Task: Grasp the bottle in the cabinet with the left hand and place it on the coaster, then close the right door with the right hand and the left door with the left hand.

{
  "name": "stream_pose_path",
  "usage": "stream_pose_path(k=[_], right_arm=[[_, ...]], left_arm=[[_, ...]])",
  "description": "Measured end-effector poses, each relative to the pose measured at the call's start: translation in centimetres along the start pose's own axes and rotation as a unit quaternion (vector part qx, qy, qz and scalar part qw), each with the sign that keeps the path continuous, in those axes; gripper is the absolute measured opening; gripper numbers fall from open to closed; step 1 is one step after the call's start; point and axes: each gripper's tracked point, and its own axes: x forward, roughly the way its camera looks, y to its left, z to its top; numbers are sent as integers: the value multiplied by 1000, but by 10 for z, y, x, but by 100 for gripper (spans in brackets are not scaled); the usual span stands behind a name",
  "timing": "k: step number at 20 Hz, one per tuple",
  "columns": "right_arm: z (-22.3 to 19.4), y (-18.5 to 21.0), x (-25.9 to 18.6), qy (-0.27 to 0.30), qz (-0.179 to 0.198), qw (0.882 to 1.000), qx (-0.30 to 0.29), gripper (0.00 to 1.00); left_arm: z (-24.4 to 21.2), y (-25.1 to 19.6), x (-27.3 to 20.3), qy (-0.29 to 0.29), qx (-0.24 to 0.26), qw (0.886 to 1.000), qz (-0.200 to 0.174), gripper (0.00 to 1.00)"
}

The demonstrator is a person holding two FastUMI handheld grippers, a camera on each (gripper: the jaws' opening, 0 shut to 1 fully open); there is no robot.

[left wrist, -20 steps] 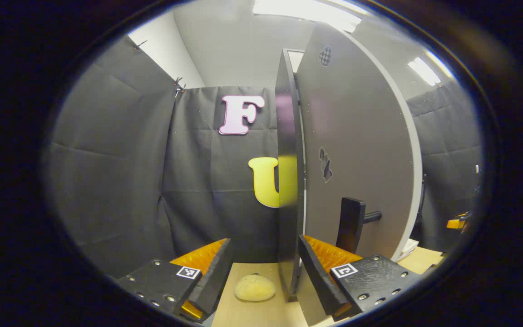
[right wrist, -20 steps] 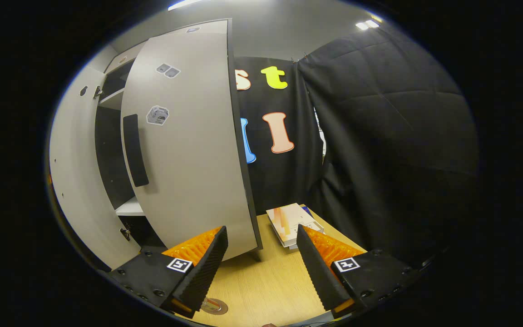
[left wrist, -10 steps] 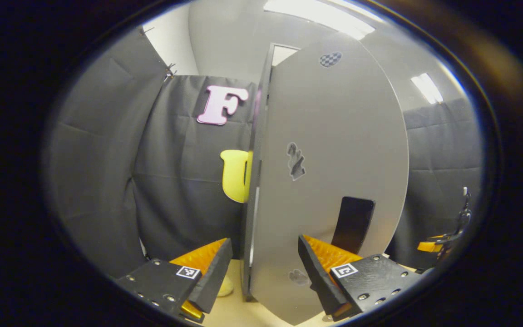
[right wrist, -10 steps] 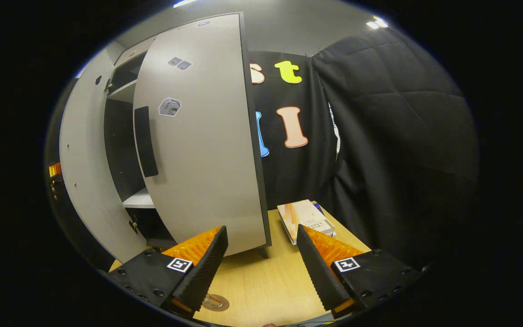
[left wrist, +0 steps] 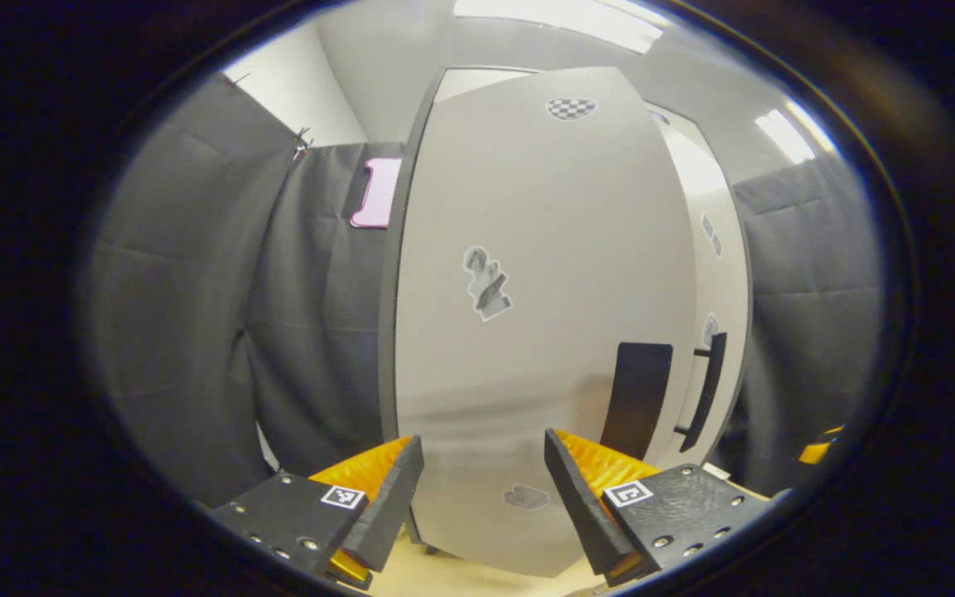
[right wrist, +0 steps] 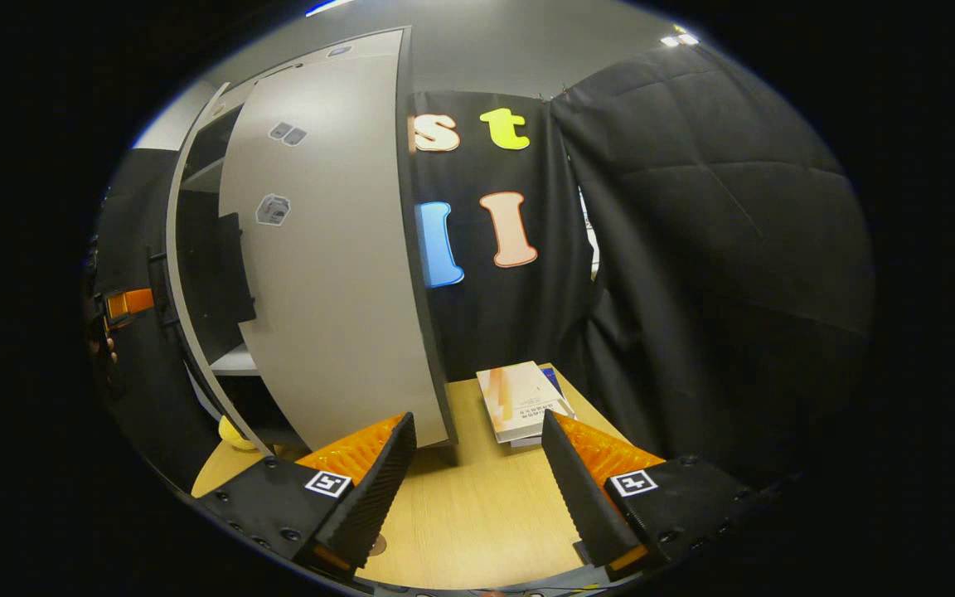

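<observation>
Left gripper (left wrist: 484,489) wide, nothing between its fingers, aimed square at the left door (left wrist: 527,332). Door stands upright, long axis vertical, its face nearly flat-on to me and very close. Dark handle (left wrist: 637,398) sits low on the door's right side, also vertical, just above my right finger (left wrist: 581,497). Right door (left wrist: 718,282) shows past the left door's right edge as a narrow strip, with its own bar handle (left wrist: 705,390). Left of the door's hinge edge there is open room up to the cloth wall (left wrist: 196,315).

Right gripper (right wrist: 477,489) also wide and holding nothing, over the bench (right wrist: 477,514). From here the right door (right wrist: 336,274) is ajar, free edge toward me, and a dark gap with a shelf (right wrist: 233,361) lies between it and the left door's edge (right wrist: 187,274). The other gripper (right wrist: 125,303) shows at the far left. Books (right wrist: 523,398) lie on the bench right of the door, close to my right finger (right wrist: 585,489). Bare bench between my fingers. Small yellow object (right wrist: 233,433) at the cabinet foot, can't tell what it is. Can't tell where the bottle or coaster are.
</observation>
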Motion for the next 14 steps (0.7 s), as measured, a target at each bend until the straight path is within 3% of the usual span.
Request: stream_pose_path(k=[2,5,9,11,12,14], right_arm=[[3,-11,-1,-3,3,1000,3,97],[5,-22,2,-2,19,1000,7,97],[9,-30,-1,-5,49,999,-3,94],[9,-29,1,-6,74,997,-11,98],[11,-27,0,-8,87,996,-16,97],[19,-22,0,-20,111,993,-28,97]], left_arm=[[7,-5,-14,-7,1,1000,17,95],[10,1,-36,-10,-9,999,36,96],[11,-5,-107,-11,-32,997,66,95],[18,-5,-145,-20,-24,996,81,89],[20,-5,-165,-24,-18,995,90,95],[23,-8,-202,-32,-9,994,103,95]])
